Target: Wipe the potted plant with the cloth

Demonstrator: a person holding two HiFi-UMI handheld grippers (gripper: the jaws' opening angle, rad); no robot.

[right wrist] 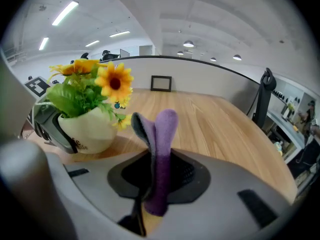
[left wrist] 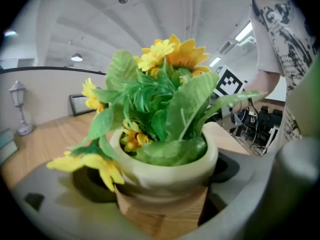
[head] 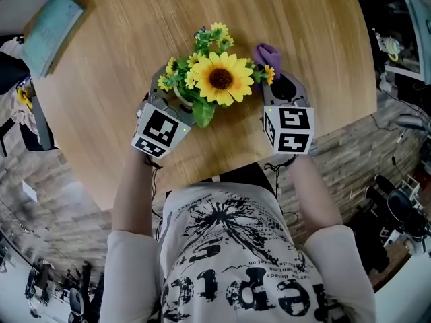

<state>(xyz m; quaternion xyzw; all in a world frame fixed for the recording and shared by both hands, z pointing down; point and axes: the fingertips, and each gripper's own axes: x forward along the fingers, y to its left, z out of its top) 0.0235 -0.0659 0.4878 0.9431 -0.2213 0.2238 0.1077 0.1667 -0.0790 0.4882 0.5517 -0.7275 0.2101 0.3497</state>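
Note:
The potted plant is a cream pot of green leaves, small yellow flowers and one big sunflower, standing near the front of the round wooden table. My left gripper reaches in from the left, and its jaws stand wide on both sides of the pot, pressed on it. In the right gripper view, one left finger hugs the pot. My right gripper, just right of the plant, is shut on a purple cloth. The cloth sticks up past the jaws.
A teal book lies at the table's far left edge. A small picture frame stands at the far rim and a black stand rises at the right. A miniature lamp post is on the table beyond the plant.

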